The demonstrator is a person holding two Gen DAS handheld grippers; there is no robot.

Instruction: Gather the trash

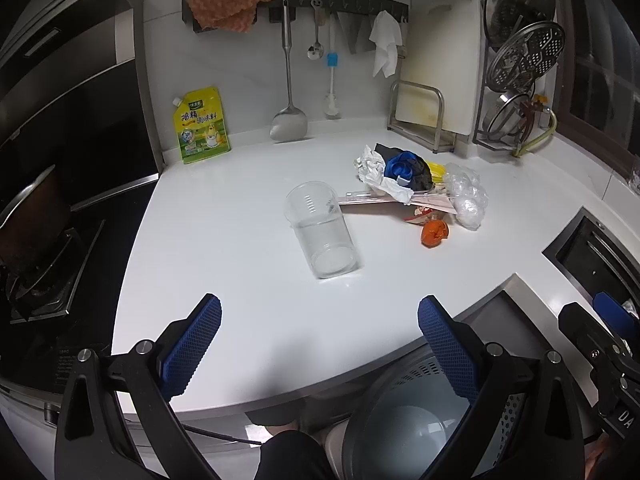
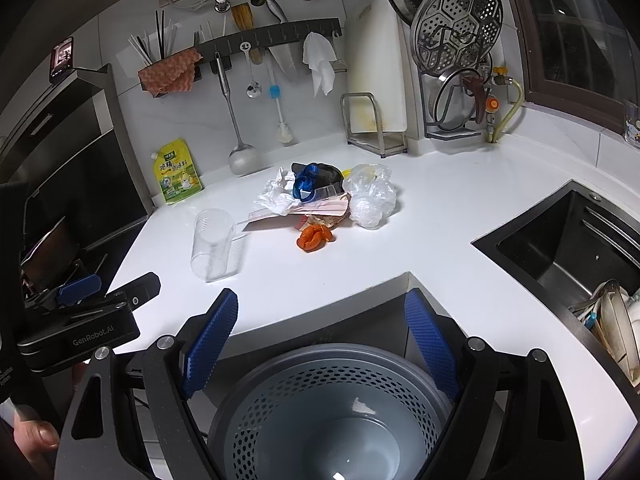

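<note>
A clear plastic cup (image 1: 322,232) lies on its side on the white counter (image 1: 240,300); it also shows in the right wrist view (image 2: 214,245). Behind it is a trash pile (image 1: 420,184): crumpled white paper, a blue strip, a black bag, flat pink packaging, a clear plastic bag (image 2: 370,196) and an orange wad (image 2: 315,238). A grey perforated bin (image 2: 332,412) stands below the counter edge. My left gripper (image 1: 320,344) is open and empty, short of the cup. My right gripper (image 2: 322,340) is open and empty above the bin.
A yellow seasoning pouch (image 1: 202,126) leans on the back wall. Utensils hang from a rail (image 1: 296,4). A cutting board rack (image 1: 420,116) and lid rack (image 1: 516,80) stand at the back right. A stove (image 1: 36,264) is left, a sink (image 2: 568,248) right.
</note>
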